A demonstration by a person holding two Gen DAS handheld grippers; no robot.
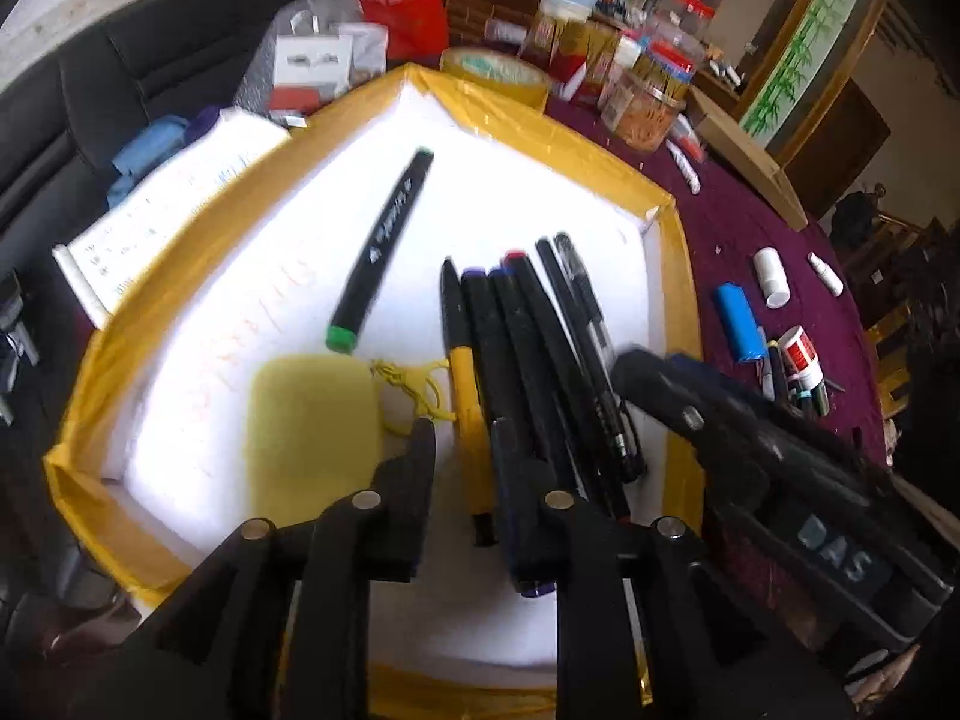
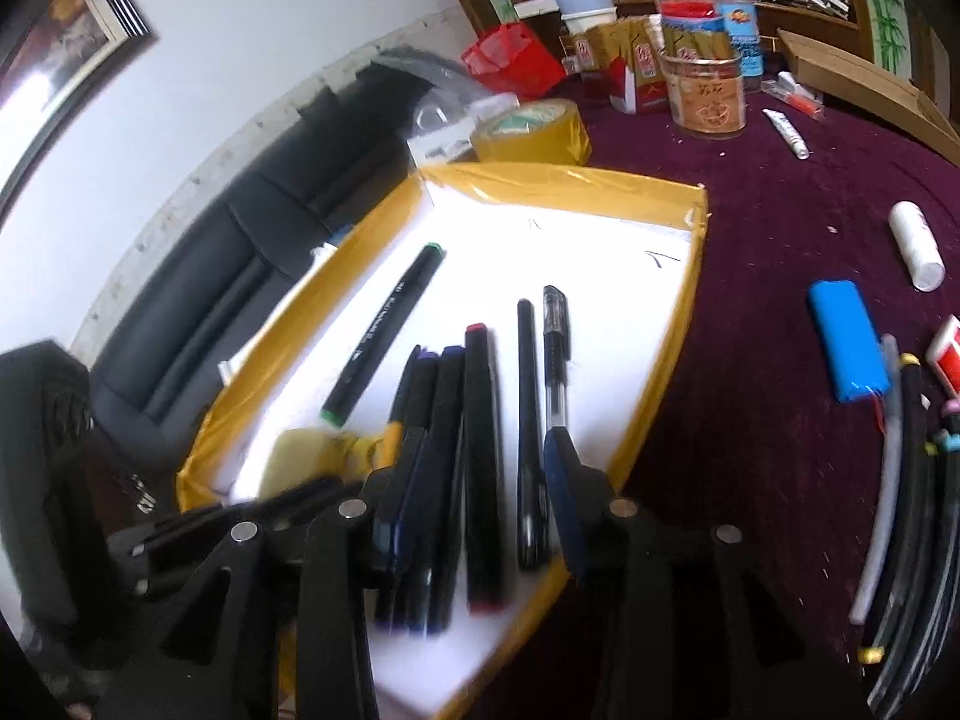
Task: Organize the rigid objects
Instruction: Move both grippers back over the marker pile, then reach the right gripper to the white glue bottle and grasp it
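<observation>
Right hand-held gripper (image 2: 480,480) stands spread over pens (image 2: 474,468) in the tray (image 2: 660,312).

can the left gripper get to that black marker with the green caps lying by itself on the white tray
Probably yes. The black marker with green caps lies alone on the white tray, apart from the pen row; the left gripper stands open nearby.

A tray (image 1: 672,324) sits on the counter (image 1: 750,222). In it, a row of pens (image 1: 540,372) lies side by side; a single marker (image 1: 384,246) lies apart to their left. A tape roll (image 1: 498,72) stands behind the tray.
</observation>
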